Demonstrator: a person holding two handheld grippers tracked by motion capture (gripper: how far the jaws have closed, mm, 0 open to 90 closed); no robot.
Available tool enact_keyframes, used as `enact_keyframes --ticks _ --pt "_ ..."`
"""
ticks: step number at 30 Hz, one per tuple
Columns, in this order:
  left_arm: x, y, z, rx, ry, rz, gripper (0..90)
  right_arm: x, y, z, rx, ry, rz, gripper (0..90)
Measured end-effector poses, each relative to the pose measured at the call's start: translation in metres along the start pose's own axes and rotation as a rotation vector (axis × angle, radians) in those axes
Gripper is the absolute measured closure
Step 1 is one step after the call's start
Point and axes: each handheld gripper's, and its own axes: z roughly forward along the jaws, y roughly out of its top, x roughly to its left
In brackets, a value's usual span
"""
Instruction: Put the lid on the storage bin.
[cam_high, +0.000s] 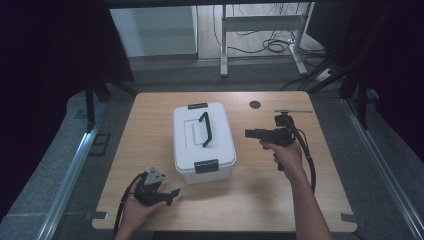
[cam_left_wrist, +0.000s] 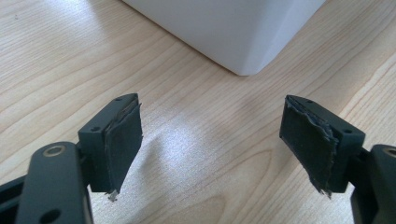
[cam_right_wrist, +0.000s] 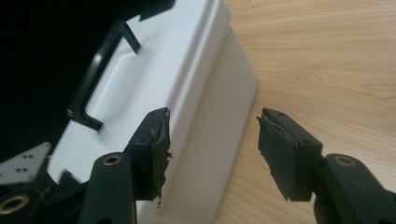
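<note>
Here, a smooth white rectangular plastic box carries a thin black handle.

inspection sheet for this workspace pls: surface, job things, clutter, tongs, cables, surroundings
Surface: wooden table, black round spot near far edge.
Job's things: white box, lid on, black handle lying flat, black latches at both ends.
Clutter: nothing seen.
Tongs: left tongs open, low by box corner; right tongs open, nothing between them, beside the box's right side.
Cables: one trails from each tool; more on floor beyond.
Surroundings: grey floor, metal frame legs, dark curtains.
</note>
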Motion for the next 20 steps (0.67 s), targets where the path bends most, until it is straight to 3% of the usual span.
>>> enact_keyframes --ticks 9,20 --pt "0.000 0.000 0.001 0.006 0.006 0.001 21.5 -0.030 -0.028 -0.013 -0.006 -0.016 0.013 43.3" --pt "0.001 -0.001 0.001 0.012 0.010 0.003 21.5 -0.037 -0.036 -0.017 -0.024 -0.022 0.000 42.7"
